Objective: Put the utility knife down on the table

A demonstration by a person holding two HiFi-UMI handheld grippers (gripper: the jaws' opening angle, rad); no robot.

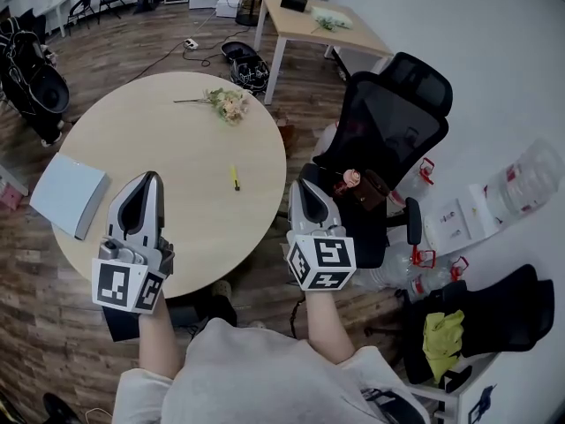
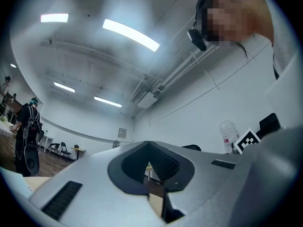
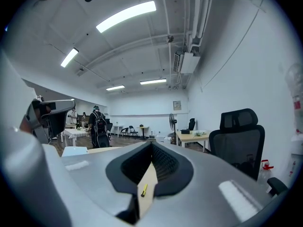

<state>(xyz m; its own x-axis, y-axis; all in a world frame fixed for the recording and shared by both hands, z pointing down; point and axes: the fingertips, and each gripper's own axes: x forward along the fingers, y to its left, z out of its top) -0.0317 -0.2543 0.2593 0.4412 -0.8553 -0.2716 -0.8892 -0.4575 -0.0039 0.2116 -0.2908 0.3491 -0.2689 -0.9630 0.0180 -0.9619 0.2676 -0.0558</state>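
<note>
The yellow utility knife (image 1: pixel 235 177) lies flat on the round wooden table (image 1: pixel 177 157), right of its middle and free of both grippers. My left gripper (image 1: pixel 151 180) hovers over the table's near left part, shut and with nothing in it. My right gripper (image 1: pixel 298 187) hangs just off the table's right edge, a short way right of the knife, also shut and holding nothing. In the right gripper view the knife (image 3: pixel 143 190) shows through the thin slit between the jaws (image 3: pixel 151 161). The left gripper view shows its jaws (image 2: pixel 149 161) together, with only a strip of table behind them.
A small bunch of flowers (image 1: pixel 227 104) lies at the table's far side, and a white flat pad (image 1: pixel 69 193) sits at its left edge. A black office chair (image 1: pixel 388 135) stands close on the right. A wooden desk (image 1: pixel 320 23) is behind it, with plastic bottles (image 1: pixel 530 179) on the floor at right.
</note>
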